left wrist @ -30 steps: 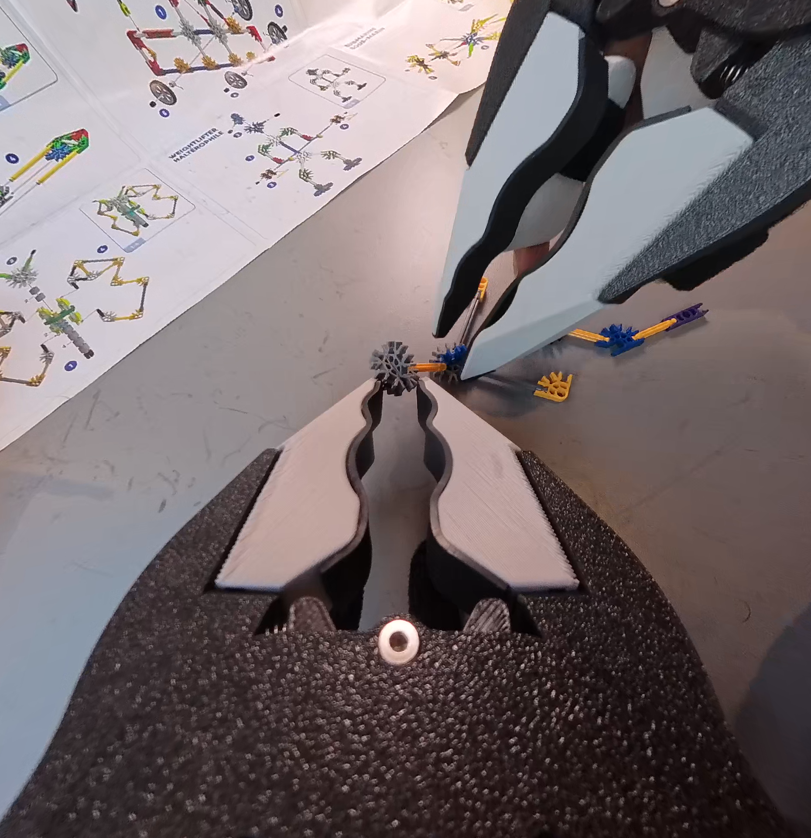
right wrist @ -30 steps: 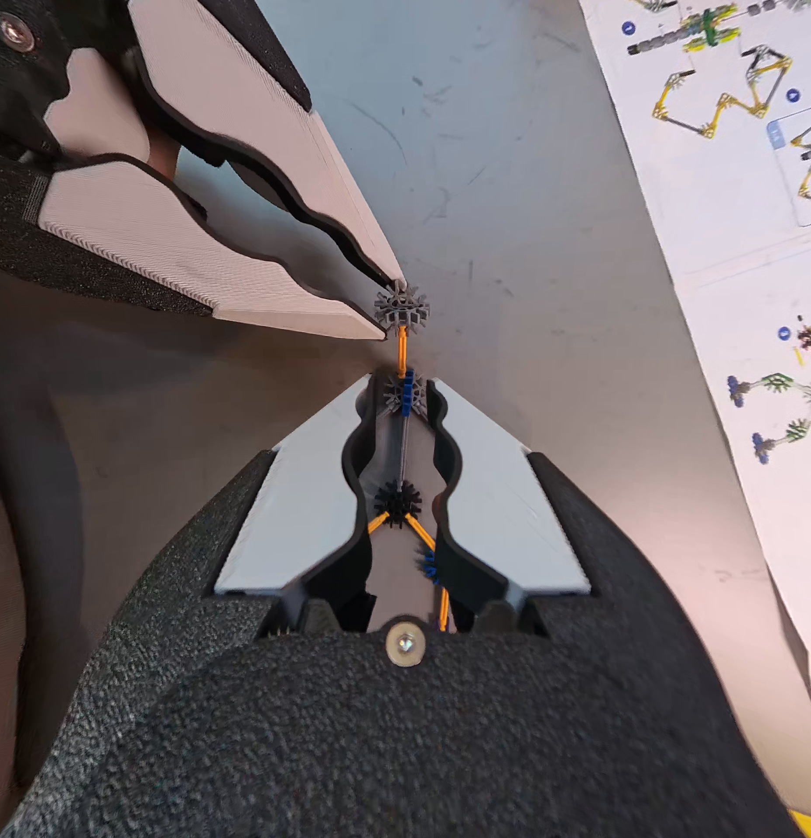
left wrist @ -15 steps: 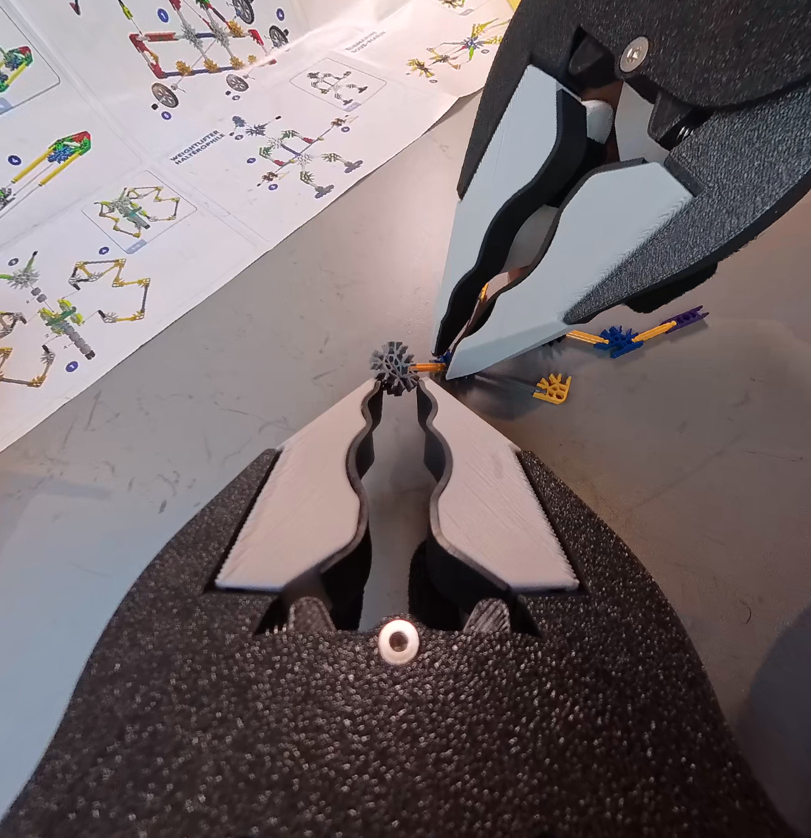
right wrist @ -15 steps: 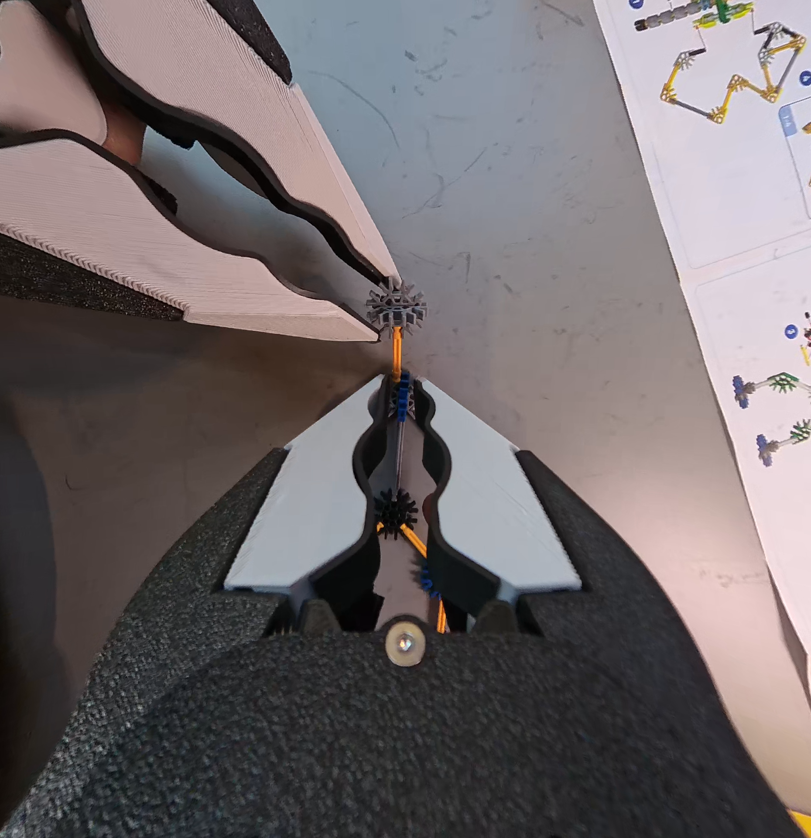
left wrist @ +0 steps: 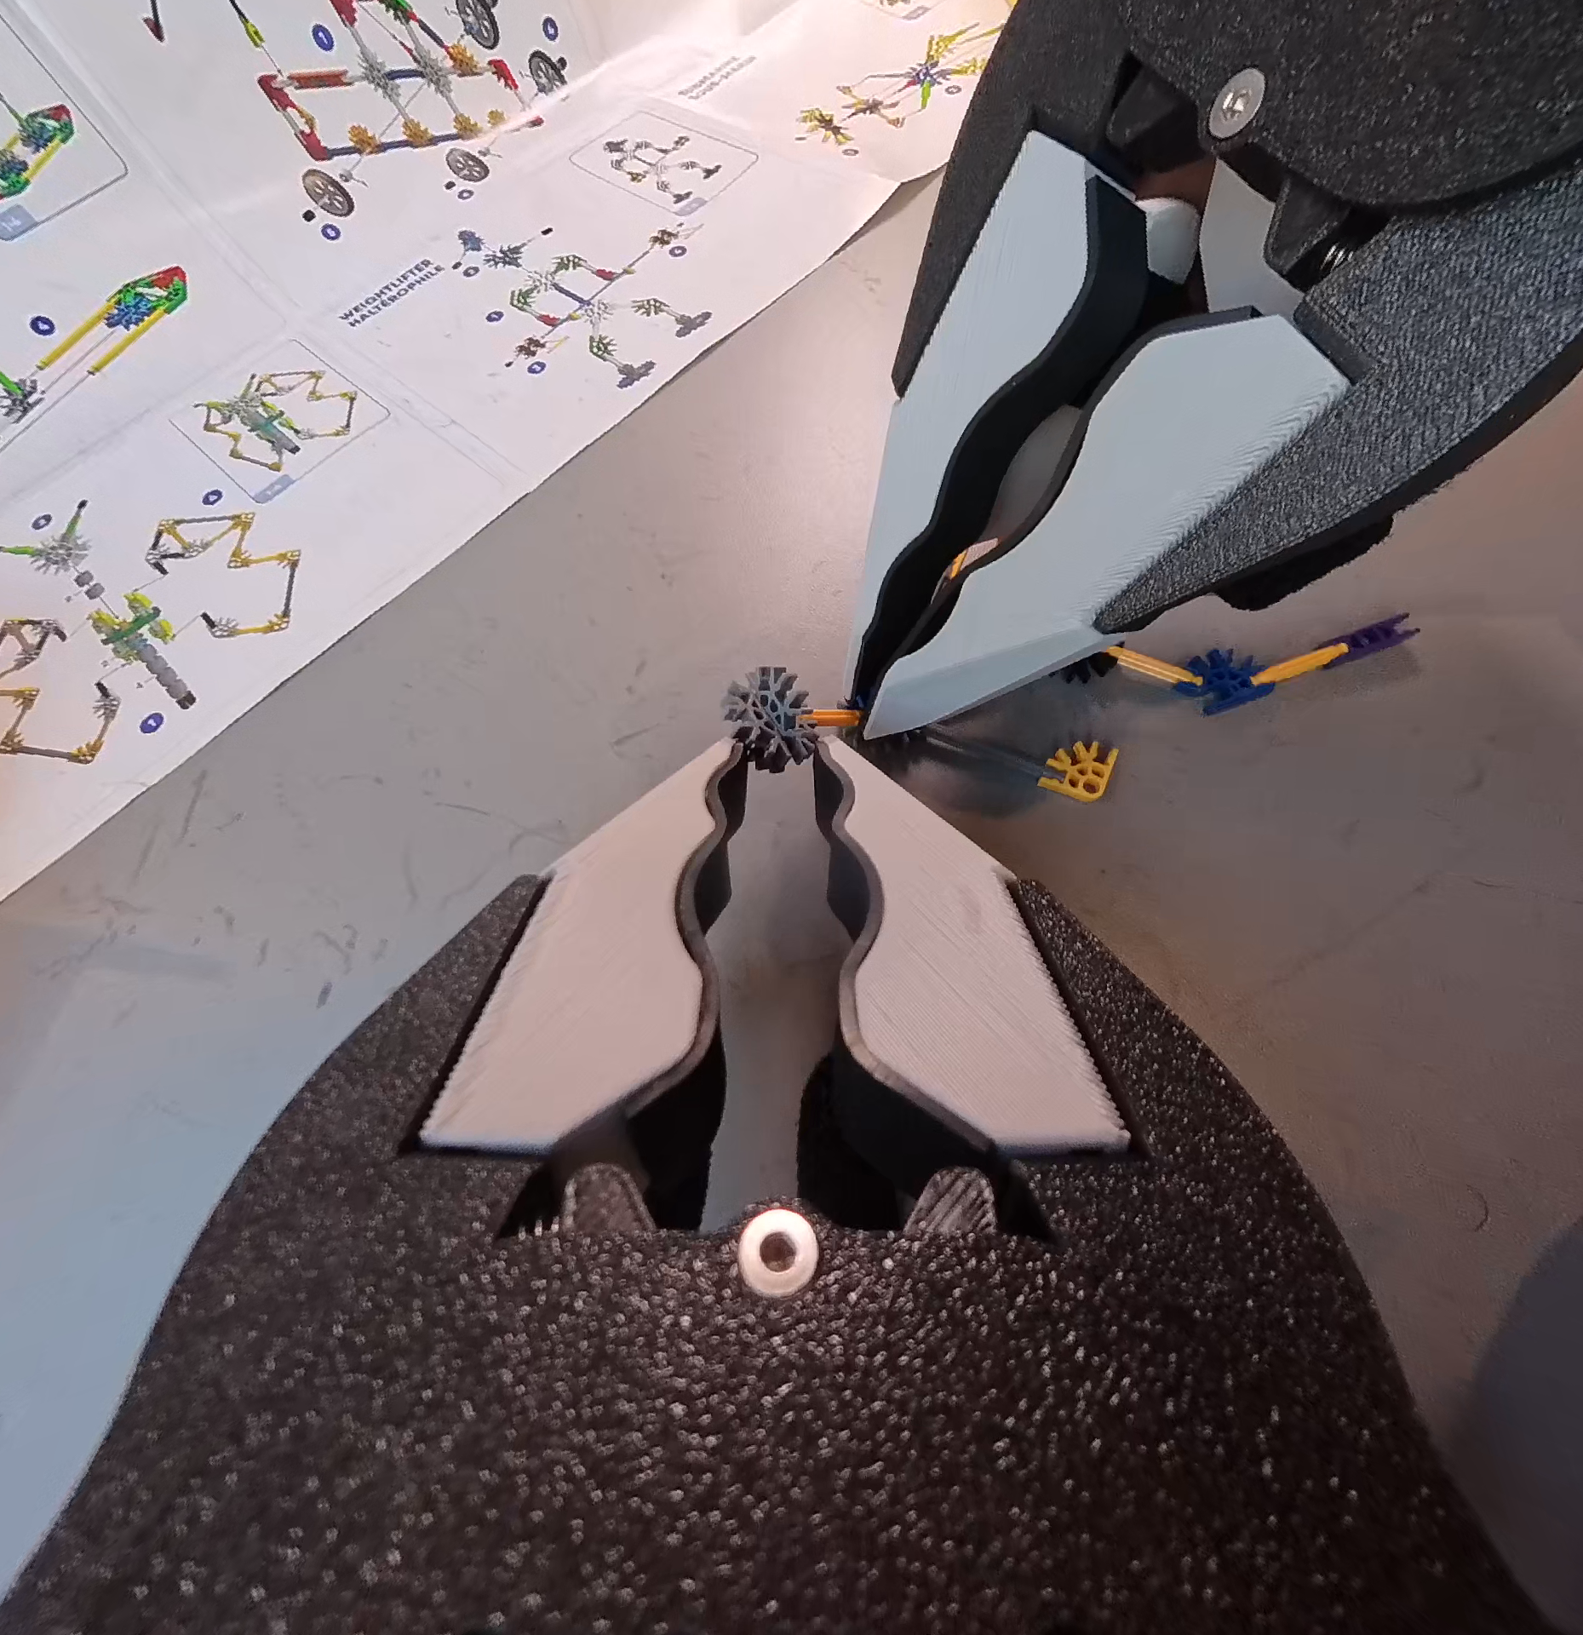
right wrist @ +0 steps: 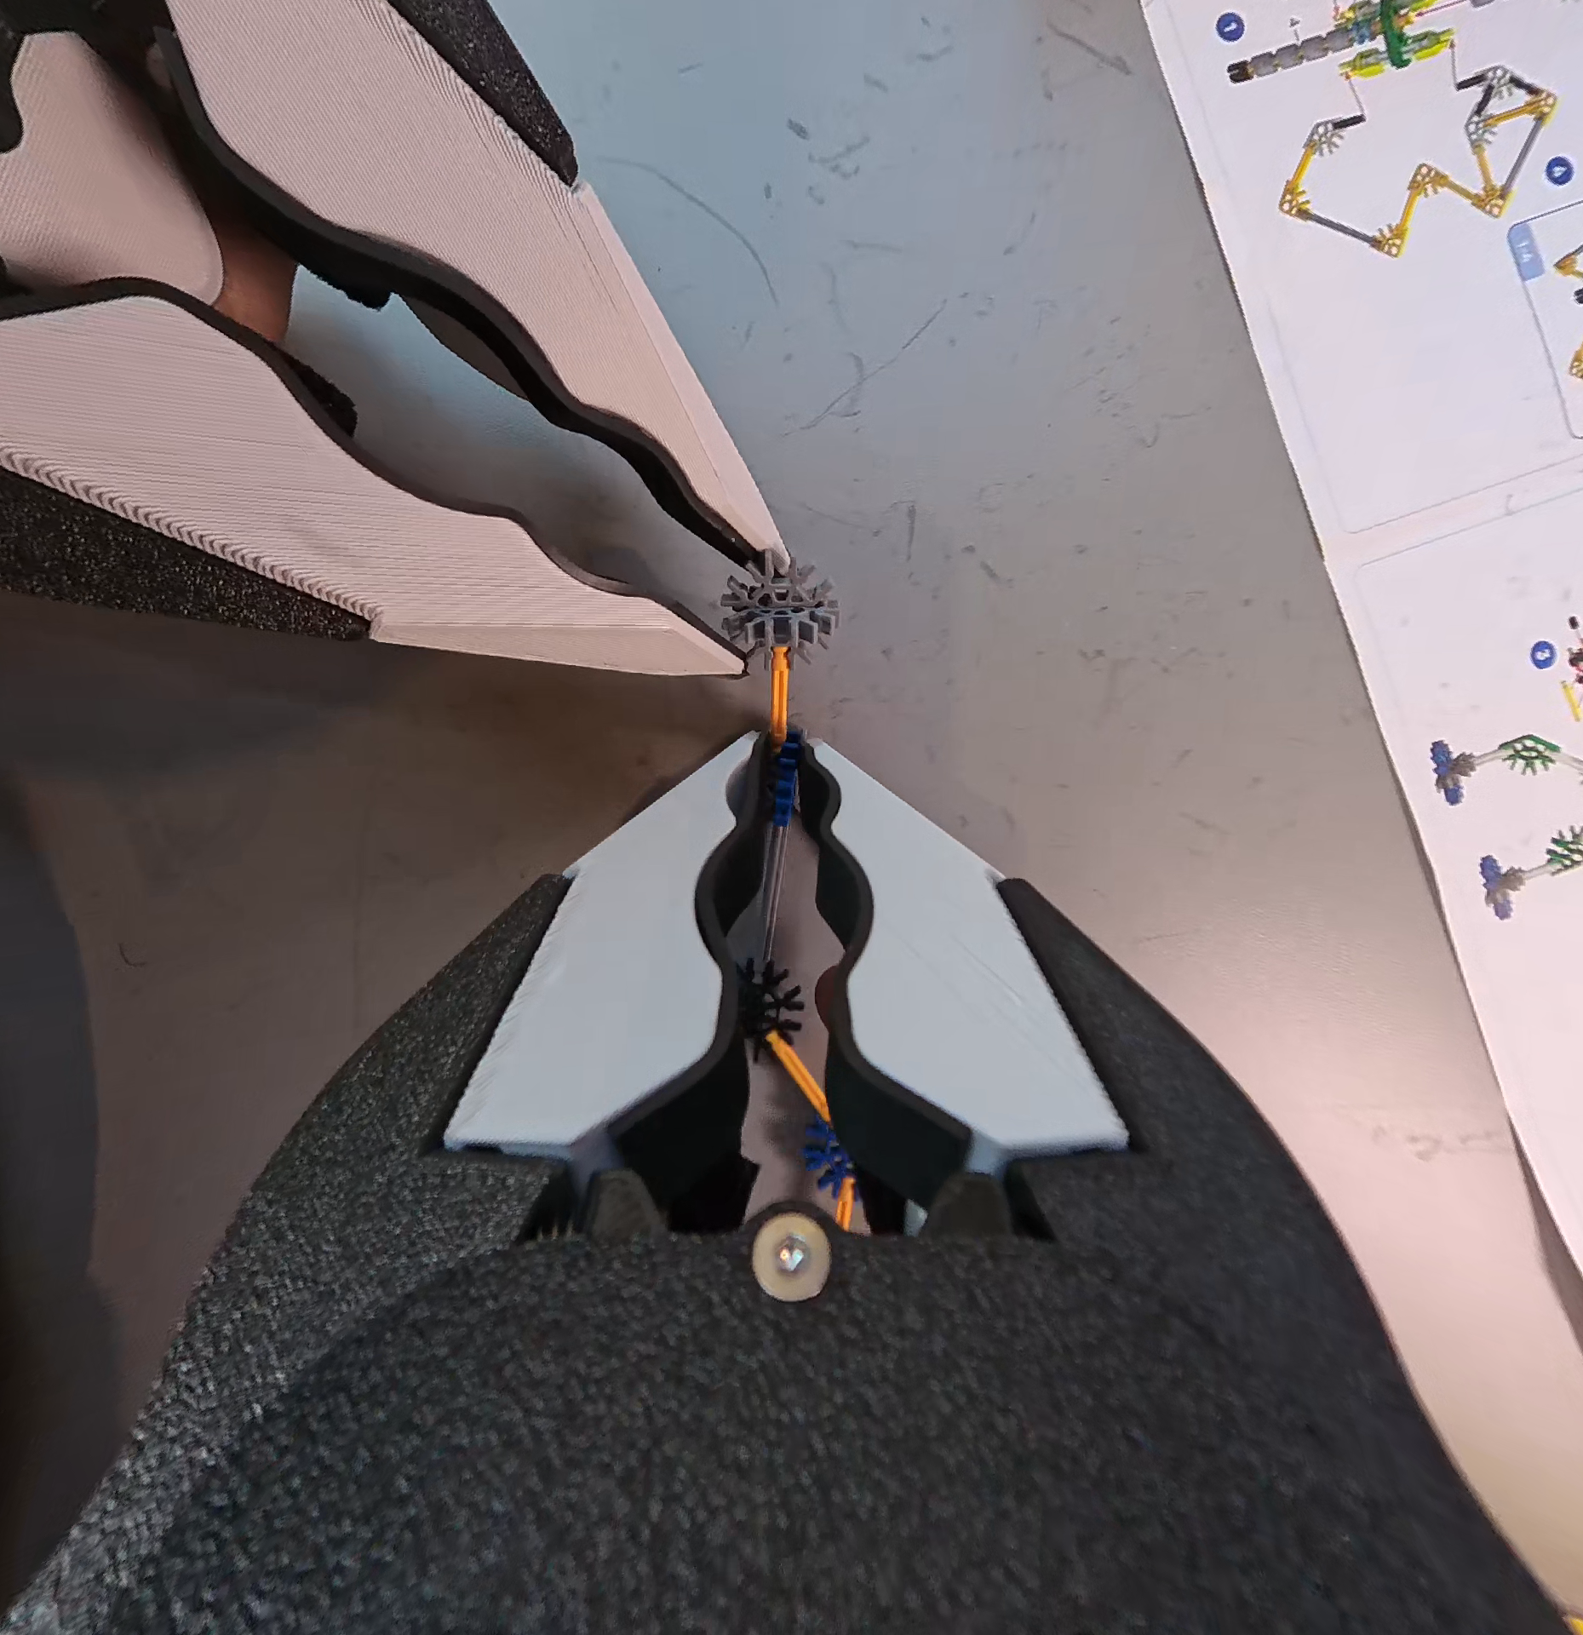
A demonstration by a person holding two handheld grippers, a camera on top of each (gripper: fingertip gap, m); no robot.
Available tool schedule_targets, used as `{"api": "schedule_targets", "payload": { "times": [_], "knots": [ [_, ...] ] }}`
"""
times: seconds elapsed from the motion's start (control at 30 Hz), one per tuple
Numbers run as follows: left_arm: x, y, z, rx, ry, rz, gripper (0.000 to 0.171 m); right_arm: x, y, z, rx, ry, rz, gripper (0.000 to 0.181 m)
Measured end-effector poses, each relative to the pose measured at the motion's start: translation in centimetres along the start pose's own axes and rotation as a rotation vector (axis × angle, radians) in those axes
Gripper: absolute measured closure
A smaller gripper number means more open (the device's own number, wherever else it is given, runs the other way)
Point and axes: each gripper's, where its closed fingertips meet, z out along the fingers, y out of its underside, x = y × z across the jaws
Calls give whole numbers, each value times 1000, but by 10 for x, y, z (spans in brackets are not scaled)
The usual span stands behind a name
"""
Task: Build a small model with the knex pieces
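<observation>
The left claw pinches the grey snowflake connector at its fingertips, low over the scratched grey bench, while the right claw is pressed together on a blue connector at the near end of the short orange rod that joins the two pieces. Behind the right claw's tips the rest of the small rod-and-connector assembly trails back, with a black hub, another orange rod and a second blue piece. A yellow connector lies just right of the meeting point, a purple-tipped arm farther right, and a printed instruction sheet covers the far left of the bench.
</observation>
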Motion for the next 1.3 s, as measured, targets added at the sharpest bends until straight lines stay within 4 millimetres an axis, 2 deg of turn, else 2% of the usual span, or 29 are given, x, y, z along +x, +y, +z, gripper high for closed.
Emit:
{"api": "schedule_targets", "payload": {
  "times": [0.33, 0.63, 0.7, 0.8, 0.93, 1.07, 1.2, 1.27, 1.3],
  "knots": [
    [-1, -1, -1, 11, -4, 0, 157, -2, -1, 0, 60, 7, -17, 181],
    [10, 3, -8, 4, 29, 41, 156, -14, 3, -4, 105, -54, -108, 181],
    [14, 6, -10, -8, 41, 70, 152, -16, 4, -5, 105, -56, -139, 181],
    [24, 13, -14, -53, 114, 65, 139, -18, 6, -6, 114, -54, -211, 181],
    [25, 6, -26, -39, 207, 5, 138, -25, 7, -8, 136, -81, -298, 181],
    [24, 19, -24, -123, 281, 83, 135, -28, 7, -8, 161, -105, -317, 181],
    [29, 17, -20, -112, 390, 129, 136, -30, 9, -9, 168, -119, -335, 181],
    [34, 18, -17, -115, 439, 171, 147, -31, 10, -10, 171, -125, -341, 181],
    [35, 18, -15, -117, 453, 199, 147, -31, 10, -10, 169, -127, -345, 180]
  ]
}}
